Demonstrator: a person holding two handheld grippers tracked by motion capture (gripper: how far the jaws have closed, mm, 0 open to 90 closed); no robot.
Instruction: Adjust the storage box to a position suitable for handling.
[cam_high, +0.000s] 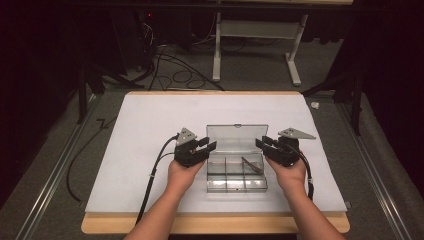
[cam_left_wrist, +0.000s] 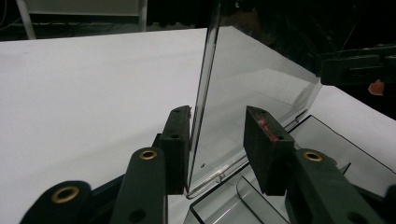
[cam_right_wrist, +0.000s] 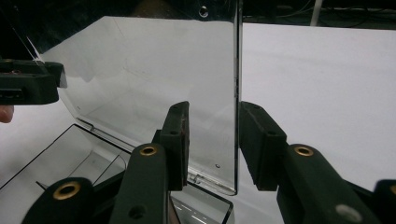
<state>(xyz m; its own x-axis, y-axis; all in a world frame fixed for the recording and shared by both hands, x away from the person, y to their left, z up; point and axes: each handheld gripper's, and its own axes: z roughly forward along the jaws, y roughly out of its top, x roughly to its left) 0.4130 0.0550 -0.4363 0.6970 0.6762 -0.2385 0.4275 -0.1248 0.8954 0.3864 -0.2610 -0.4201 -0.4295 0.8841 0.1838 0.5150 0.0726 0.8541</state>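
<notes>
Clear plastic compartment box (cam_high: 236, 172) sits at centre of the high view on a white sheet (cam_high: 145, 130), carrying no legible label or writing. Its hinged lid (cam_high: 237, 137) stands upright at the far edge. Left gripper (cam_high: 202, 147) flanks the lid's left end and right gripper (cam_high: 264, 145) its right end; in each gripper view the lid edge (cam_left_wrist: 201, 98) (cam_right_wrist: 236, 93) stands between parted jaws, one pad close against it, the other clear, so neither clamps. A thin rod-like piece (cam_high: 251, 165) lies in a right compartment. Beyond, at the upper frame, cables (cam_high: 175, 70) trail on the floor before a white table frame (cam_high: 260, 45).
</notes>
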